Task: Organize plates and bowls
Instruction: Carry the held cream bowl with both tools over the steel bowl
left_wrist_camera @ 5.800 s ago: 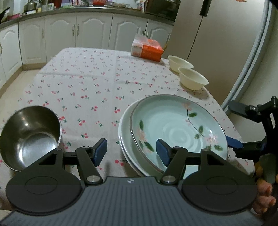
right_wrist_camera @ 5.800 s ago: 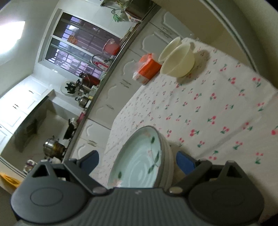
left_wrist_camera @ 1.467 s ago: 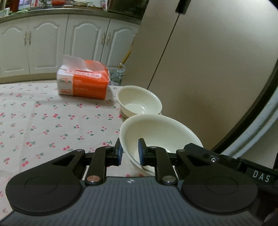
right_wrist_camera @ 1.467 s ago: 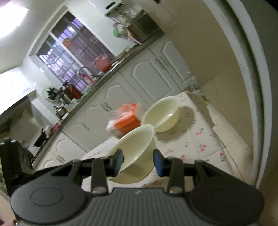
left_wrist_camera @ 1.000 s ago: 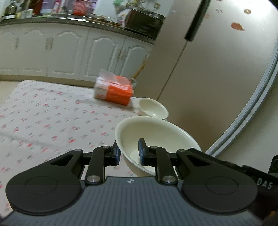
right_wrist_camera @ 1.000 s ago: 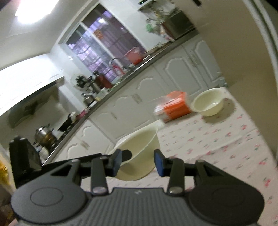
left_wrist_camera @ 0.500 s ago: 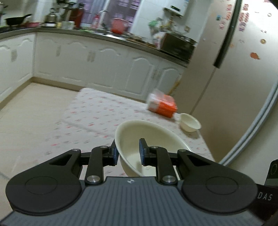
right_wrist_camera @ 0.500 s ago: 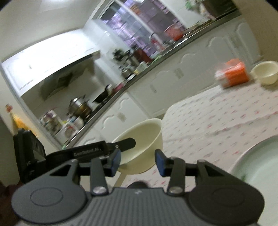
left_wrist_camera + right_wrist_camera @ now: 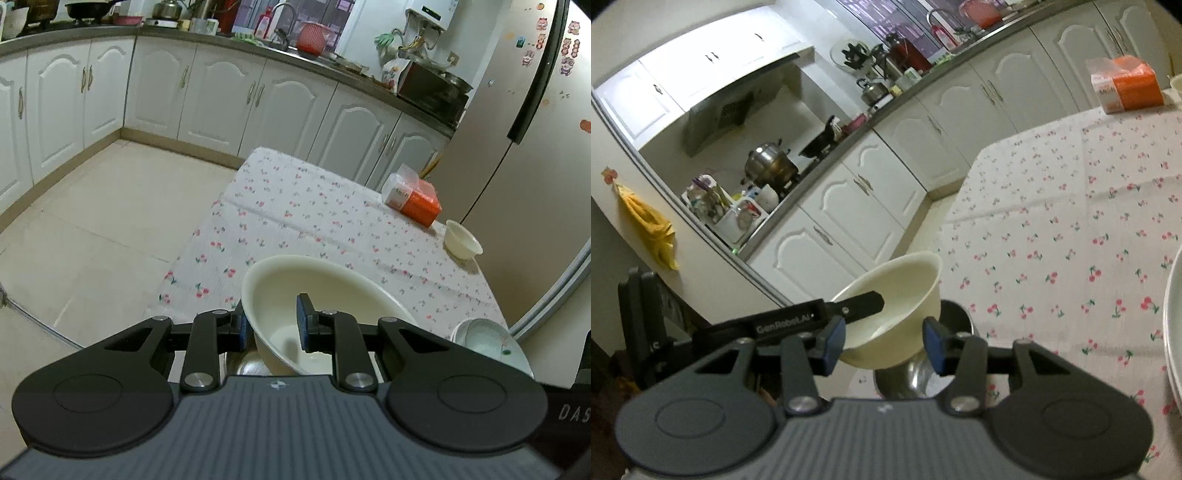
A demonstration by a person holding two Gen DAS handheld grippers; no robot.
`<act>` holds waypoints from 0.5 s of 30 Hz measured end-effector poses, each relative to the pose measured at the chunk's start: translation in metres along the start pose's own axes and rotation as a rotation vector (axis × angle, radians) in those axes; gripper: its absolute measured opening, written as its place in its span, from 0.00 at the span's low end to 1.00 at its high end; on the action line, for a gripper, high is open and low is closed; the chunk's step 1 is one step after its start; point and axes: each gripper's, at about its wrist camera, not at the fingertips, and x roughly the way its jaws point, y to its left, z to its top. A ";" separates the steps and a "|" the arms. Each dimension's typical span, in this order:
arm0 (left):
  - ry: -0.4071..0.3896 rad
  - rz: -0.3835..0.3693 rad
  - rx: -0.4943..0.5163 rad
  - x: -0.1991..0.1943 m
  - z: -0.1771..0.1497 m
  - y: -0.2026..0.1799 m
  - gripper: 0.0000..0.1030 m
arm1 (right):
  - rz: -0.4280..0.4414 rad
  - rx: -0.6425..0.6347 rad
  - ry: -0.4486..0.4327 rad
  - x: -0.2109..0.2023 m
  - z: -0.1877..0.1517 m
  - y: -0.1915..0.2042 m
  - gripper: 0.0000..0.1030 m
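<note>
So, left gripper clamped on cream bowl rim, held tilted right above steel bowl; right gripper spread apart, gripping nothing, just beside it

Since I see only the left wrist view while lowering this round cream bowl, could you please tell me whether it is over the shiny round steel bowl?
Observer: Yes. In the right wrist view the cream bowl, pinched at its rim by the left gripper, hangs tilted with its base over the steel bowl. I cannot tell whether they touch.
Operator: Thank you. Is the right gripper holding anything?
Observer: No, the right gripper is open and empty.
Operator: And where does the steel bowl sit?
Observer: By the corner of the cherry-print tablecloth nearest the grippers.
</note>
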 end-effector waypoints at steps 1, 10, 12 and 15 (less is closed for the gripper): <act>0.003 0.000 0.000 0.003 0.000 0.000 0.21 | -0.005 0.002 0.005 0.001 -0.001 -0.001 0.45; 0.039 -0.006 -0.006 0.007 -0.003 0.002 0.21 | -0.037 0.010 0.037 0.007 -0.014 -0.004 0.46; 0.045 -0.011 -0.005 0.007 0.000 0.005 0.21 | -0.040 0.012 0.040 0.007 -0.015 -0.005 0.46; 0.055 -0.012 -0.003 0.011 0.000 0.007 0.21 | -0.042 0.014 0.043 0.006 -0.017 -0.005 0.45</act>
